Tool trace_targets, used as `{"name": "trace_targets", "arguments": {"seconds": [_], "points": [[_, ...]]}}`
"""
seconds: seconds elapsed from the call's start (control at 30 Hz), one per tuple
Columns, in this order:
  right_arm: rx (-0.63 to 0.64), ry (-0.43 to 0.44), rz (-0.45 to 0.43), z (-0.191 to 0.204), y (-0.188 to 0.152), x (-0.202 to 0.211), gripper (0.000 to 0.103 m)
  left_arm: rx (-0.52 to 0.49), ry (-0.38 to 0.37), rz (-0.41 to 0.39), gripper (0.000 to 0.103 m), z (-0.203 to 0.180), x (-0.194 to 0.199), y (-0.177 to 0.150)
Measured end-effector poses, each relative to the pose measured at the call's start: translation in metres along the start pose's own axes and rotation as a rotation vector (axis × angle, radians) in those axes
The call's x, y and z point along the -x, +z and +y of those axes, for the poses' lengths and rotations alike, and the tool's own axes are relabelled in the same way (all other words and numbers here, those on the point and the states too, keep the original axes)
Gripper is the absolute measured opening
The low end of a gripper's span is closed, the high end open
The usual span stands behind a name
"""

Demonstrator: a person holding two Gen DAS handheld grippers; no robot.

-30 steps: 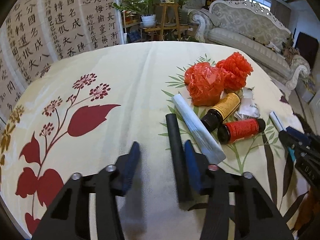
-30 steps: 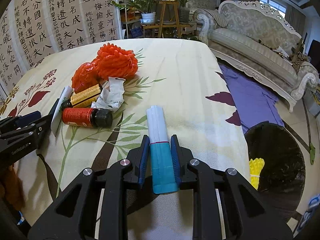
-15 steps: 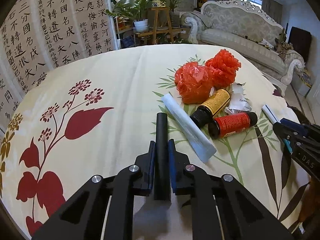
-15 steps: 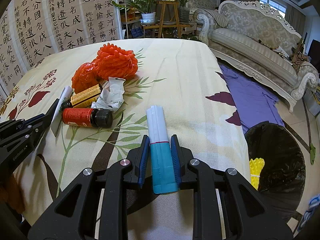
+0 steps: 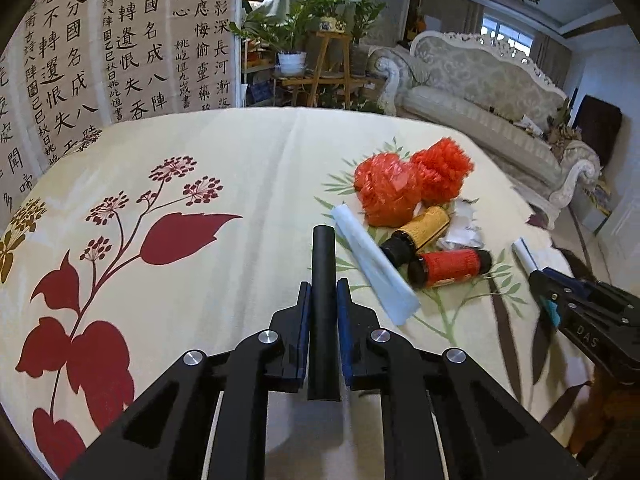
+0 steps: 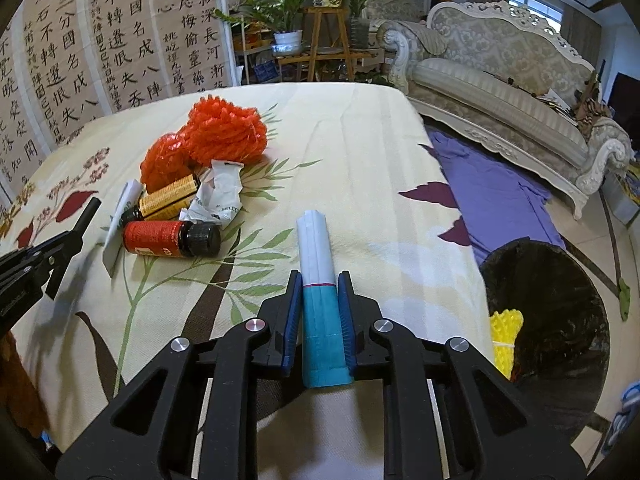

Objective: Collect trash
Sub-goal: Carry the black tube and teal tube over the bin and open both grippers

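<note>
A: How is the left claw posed?

B: It is angled downward over the bench, and its two blue pads are clamped on a black tube. The tube is seen running straight out along the fingers, its far end sticking forward past the tips.

A: And the right claw?

B: It is also tilted down toward the bench. Its jaws are pressed together on a rolled white and teal packet, and a closing motion is noted at this moment. The teal half is held between the pads; the white half projects ahead of them.

A: Where is the remaining trash, as placed from each claw?

B: Ahead and to the right of the left claw, a flat white wrapper is seen just beside the tube's tip. Beyond it a yellow bottle and a red bottle are laid on their sides, close together. A crumpled white paper is found next to them. Two orange mesh bundles are lying further out, touching each other.

A: And from the right claw?

B: The same pile is seen ahead and to its left. A black bin is placed on the floor to the right of this claw, below the bench edge, with a yellow bundle inside it.
</note>
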State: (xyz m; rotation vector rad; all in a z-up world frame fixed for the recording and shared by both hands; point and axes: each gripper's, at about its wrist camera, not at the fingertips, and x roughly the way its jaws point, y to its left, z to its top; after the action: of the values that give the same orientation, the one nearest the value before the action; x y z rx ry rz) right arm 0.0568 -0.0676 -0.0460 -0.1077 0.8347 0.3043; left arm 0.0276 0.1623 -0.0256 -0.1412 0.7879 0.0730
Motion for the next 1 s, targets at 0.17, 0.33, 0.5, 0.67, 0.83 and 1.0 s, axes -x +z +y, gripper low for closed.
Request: {"name": "trace_targets", "arguments": {"seconds": [0.17,0.33,0.5,0.67,0.83,1.0], "points": [[-0.019,-0.006,-0.047,-0.006,-0.002,0.024,0.018,-0.007,-0.051,-0.056,0.014,-0.016,0.022,0.002],[-0.054,-0.04,-0.103,-0.027,-0.006,0.055,0.018,-0.04,-0.132,-0.087,0.014,-0.048,0.036,0.005],[-0.115,-0.126,-0.139,-0.066,-0.016,0.08,0.018,-0.097,-0.221,-0.079,0.014,-0.089,0.034,0.006],[-0.191,-0.209,-0.146,-0.109,-0.032,0.092,0.018,-0.184,-0.297,-0.088,0.014,-0.146,0.029,0.005],[-0.262,-0.278,-0.148,-0.152,-0.046,0.097,0.018,-0.267,-0.361,-0.085,0.014,-0.2,0.021,0.006],[-0.312,-0.314,-0.141,-0.183,-0.056,0.093,0.018,-0.319,-0.393,-0.064,0.014,-0.24,0.01,0.004]]}}
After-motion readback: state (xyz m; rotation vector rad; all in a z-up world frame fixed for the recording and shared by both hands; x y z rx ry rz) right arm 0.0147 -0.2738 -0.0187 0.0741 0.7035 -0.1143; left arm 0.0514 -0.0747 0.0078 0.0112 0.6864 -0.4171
